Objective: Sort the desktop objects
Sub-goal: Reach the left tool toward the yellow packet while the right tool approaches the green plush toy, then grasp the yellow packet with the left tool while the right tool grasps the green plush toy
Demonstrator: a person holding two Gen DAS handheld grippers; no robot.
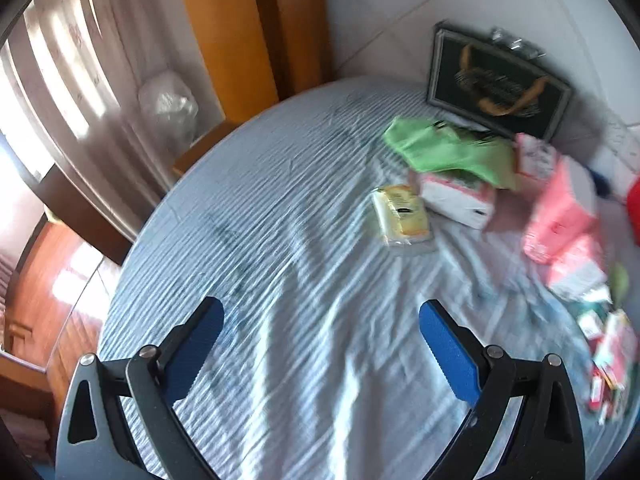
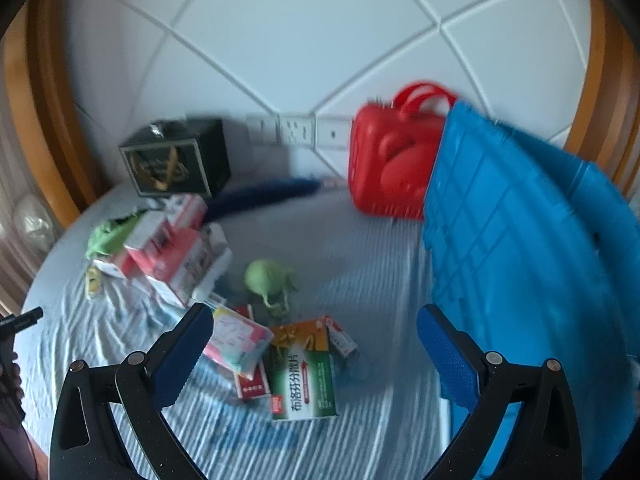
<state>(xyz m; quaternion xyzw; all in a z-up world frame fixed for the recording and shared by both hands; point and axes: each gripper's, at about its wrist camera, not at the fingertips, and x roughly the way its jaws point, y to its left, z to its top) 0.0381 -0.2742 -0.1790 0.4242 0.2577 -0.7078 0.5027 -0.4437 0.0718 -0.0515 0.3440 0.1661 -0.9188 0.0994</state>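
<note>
- Medicine boxes lay scattered over a round table under a blue-and-white striped cloth (image 2: 360, 280); sorting looked barely begun, since nothing seemed to be in a container yet.
- Nearest the right gripper (image 2: 314, 338), whose blue-padded tongs stood wide apart and empty, a green-and-orange medicine box (image 2: 304, 376) lay flat between the two tips in the right wrist view, probably the next thing to pick.
- Touching that box on its left were a pink-and-white packet (image 2: 238, 340) and a small red box (image 2: 252, 388), overlapped in a loose pile, so a clean pinch on one alone looked awkward.
- Close on the right stood a blue plastic crate (image 2: 520, 264), tilted or blurred by motion; it was likely the bin meant for the sorted goods.
- Just beyond the pile sat a pale green pouch with a cord (image 2: 266, 276).
- The left gripper (image 1: 322, 318) also had its tongs wide and empty, hovering over bare cloth, well apart from any object.
- Farther off in the left wrist view lay a yellow packet (image 1: 402, 216), beside a white-and-pink carton (image 1: 456, 198) partly covered by a green cloth bag (image 1: 444, 152).
- At the far edge, against the white padded wall (image 2: 280, 32), stood a dark box with a gold emblem (image 2: 168, 160) and a red carrying case with handles (image 2: 392, 160), seemingly parked out of the way.
</note>
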